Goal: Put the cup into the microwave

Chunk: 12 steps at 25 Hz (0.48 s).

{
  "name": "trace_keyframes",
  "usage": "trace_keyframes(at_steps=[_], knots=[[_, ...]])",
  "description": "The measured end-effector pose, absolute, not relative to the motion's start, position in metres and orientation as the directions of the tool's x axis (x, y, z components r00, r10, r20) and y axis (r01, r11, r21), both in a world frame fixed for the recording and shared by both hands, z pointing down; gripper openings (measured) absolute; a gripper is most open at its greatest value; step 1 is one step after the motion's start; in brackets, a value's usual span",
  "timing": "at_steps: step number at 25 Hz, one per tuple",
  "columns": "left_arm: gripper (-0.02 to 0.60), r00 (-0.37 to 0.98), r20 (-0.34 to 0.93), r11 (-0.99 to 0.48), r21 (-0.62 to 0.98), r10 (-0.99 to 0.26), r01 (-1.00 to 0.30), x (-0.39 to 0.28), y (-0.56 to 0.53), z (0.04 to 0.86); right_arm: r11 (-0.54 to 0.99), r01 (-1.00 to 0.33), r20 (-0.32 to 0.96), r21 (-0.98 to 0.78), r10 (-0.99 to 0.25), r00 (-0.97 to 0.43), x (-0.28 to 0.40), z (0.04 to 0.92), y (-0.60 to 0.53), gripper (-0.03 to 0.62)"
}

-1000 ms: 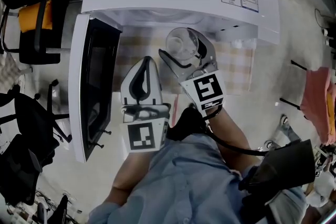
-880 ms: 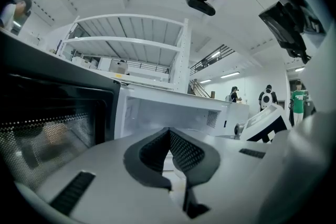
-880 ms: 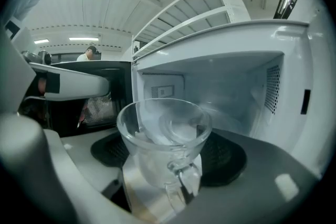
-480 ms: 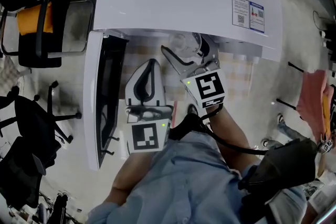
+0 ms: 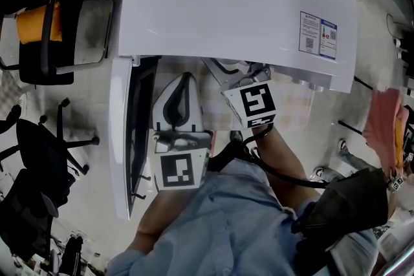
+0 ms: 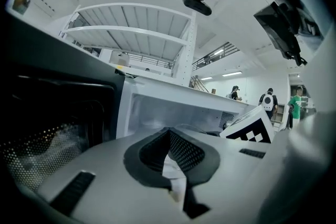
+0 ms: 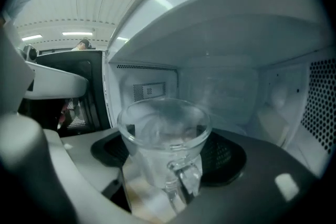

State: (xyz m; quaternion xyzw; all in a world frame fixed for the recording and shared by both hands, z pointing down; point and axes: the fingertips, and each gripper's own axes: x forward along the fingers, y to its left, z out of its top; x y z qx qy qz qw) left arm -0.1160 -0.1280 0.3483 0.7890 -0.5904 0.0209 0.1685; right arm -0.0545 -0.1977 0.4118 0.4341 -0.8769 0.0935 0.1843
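Placing step: cup (image 7: 164, 139) at microwave (image 5: 226, 3) mouth.
My right gripper (image 7: 168, 170) was clamped on the cup, just inside the opening; left gripper (image 6: 172, 168) jaws together, empty. Next, I judged: reach farther in, lower, release.

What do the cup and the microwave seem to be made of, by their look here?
The cup: clear glass, it seems; the cavity wall shows through it, and its rim and handle look thick and shiny. Clear plastic is not excluded.
The microwave: probably white coated sheet metal; its top is smooth and slightly glossy, and the inner side wall has punched vent holes.
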Motion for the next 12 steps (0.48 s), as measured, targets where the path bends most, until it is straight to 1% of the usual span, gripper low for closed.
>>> trace_keyframes(at_steps=[12], knots=[[0.006, 0.292, 0.234, -0.239, 0.229, -0.928, -0.944, -0.1219, -0.1353, 0.3480, 0.630, -0.777, 0.365, 0.011, -0.726, -0.583, -0.0651, 0.4110, -0.2078, 0.380]])
